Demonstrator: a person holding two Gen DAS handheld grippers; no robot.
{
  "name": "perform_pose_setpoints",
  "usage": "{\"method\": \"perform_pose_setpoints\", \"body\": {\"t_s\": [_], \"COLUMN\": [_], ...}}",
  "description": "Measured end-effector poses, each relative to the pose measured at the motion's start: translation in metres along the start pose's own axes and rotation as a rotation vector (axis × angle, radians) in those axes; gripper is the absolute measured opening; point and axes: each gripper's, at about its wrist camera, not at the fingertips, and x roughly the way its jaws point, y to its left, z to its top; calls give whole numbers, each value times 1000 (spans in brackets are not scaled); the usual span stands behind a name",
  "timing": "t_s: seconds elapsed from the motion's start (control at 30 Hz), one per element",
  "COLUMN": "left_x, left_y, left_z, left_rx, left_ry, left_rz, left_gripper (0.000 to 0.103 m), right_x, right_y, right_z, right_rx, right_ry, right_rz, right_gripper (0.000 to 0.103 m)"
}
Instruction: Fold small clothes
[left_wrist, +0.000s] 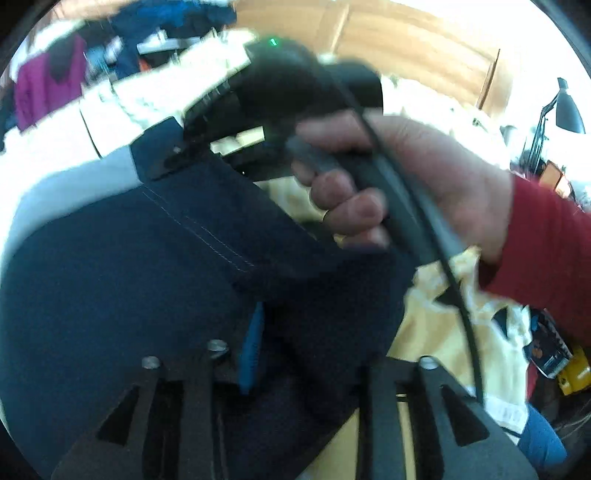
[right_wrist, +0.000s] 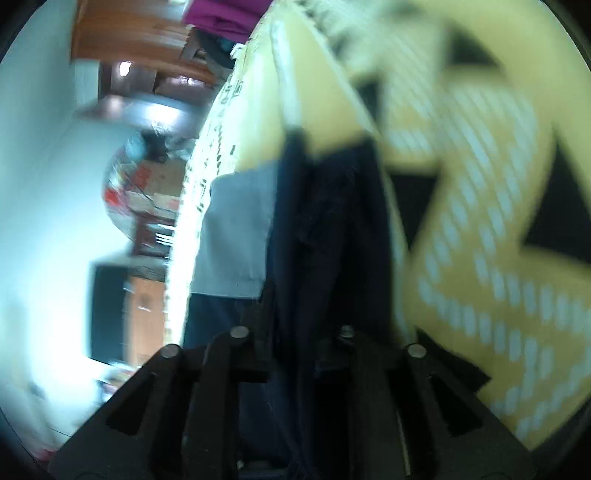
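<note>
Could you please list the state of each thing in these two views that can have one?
Navy garment: lifted, held between both grippers, partly folded over.
Left gripper: shut on the navy garment.
Right gripper: shut on the navy garment, fabric bunched between its fingers.
Person's hand: closed around the right gripper's handle.
Yellow patterned cloth: spread out beneath the garment.
Black desk lamp: cannot tell whether lit.

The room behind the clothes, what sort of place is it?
Probably a lived-in home: clothes piled in the background, wooden furniture, a desk lamp, and a yellow patterned cloth under the dark garment.
</note>
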Motion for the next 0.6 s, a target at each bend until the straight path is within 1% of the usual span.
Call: {"method": "perform_pose_setpoints", "body": {"t_s": [0.03, 0.07, 0.1, 0.17, 0.27, 0.33, 0.4, 0.43, 0.5, 0.53, 0.57, 0.6], "left_x": [-1, -7, -15, -39, -83, -112, -139, -152, -172, -178, -183, -183], "left_y": [0, -1, -2, -7, -11, -11, -8, -5, 2, 7, 17, 21], "left_z": [-3, -2, -2, -8, -27, -42, -61, -73, -93, -93, -104, -109], "left_rx": [-2, -1, 1, 10, 23, 12, 5, -5, -40, -55, -74, -91], "left_ry": [-13, -20, -29, -67, -123, -145, -163, -165, -165, -160, -144, -125], "left_rz": [-3, 1, 12, 38, 85, 131, 193, 234, 293, 315, 343, 354], "left_gripper": [33, 33, 33, 34, 44, 45, 46, 46, 48, 49, 50, 50], "right_x": [-5, -13, -20, -33, -40, -48, -58, -62, -70, -70, -68, -64], "right_y": [1, 7, 13, 26, 36, 38, 36, 36, 37, 36, 38, 39], "right_z": [-3, -9, -15, -38, -71, -93, -107, -113, -121, -124, -126, -127], "right_rx": [9, -7, -25, -43, -66, -67, -43, -33, -21, -17, -24, -33], "right_ry": [-5, -13, -14, -15, 7, 10, 9, 2, -10, -10, -4, 11], "right_rz": [2, -7, 0, 12, -13, -46, -34, -37, -19, -22, -28, -32], "right_gripper": [18, 28, 43, 53, 53, 54, 56, 57, 65, 66, 66, 67]}}
